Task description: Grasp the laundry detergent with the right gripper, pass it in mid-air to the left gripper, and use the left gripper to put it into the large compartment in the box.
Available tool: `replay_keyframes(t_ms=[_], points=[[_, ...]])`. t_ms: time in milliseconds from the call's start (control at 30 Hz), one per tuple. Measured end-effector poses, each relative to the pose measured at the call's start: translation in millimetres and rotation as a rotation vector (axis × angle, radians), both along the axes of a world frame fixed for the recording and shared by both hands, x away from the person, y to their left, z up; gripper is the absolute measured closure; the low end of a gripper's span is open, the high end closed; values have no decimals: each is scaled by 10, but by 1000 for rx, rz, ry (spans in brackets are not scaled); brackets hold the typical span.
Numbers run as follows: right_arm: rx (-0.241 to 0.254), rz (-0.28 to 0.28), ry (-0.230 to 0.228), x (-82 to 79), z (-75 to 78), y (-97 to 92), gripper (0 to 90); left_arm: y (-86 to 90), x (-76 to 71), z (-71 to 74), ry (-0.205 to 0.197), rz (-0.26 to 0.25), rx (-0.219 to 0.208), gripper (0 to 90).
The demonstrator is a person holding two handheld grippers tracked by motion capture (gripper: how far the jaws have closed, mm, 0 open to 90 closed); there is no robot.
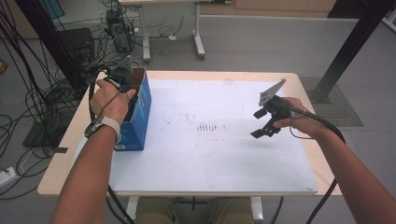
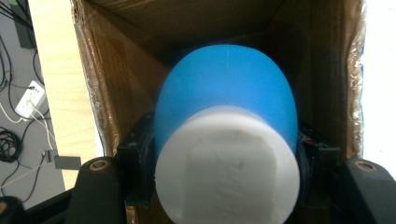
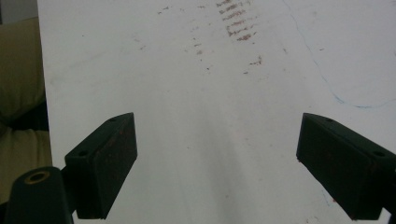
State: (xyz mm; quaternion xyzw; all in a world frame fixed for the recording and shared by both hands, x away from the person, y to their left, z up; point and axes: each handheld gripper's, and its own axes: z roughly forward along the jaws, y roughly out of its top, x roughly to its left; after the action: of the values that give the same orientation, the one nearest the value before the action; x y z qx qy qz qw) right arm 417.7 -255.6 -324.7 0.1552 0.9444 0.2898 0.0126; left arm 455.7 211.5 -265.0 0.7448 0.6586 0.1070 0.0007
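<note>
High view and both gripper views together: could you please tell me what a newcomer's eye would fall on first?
First comes the blue bottle with a white cap, clamped in the left gripper inside the open blue cardboard box at the table's left edge. Next, the right gripper hangs open above the white mat, near the reddish-brown smudges at its middle.

Left gripper (image 1: pixel 122 74) dipped into open top of blue box (image 1: pixel 140 112) at left edge of white mat (image 1: pixel 210 154) on bench (image 1: pixel 60 154). Right gripper (image 1: pixel 262 132) hovering over mat's right part, jaws apart, nothing between.
</note>
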Motion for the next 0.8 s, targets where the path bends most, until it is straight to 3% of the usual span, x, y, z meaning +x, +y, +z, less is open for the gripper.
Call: replay_keyframes(t_ms=[800], points=[[-8,2,0,-17,4,4,125,6,6,3,4,-3,2,365]])
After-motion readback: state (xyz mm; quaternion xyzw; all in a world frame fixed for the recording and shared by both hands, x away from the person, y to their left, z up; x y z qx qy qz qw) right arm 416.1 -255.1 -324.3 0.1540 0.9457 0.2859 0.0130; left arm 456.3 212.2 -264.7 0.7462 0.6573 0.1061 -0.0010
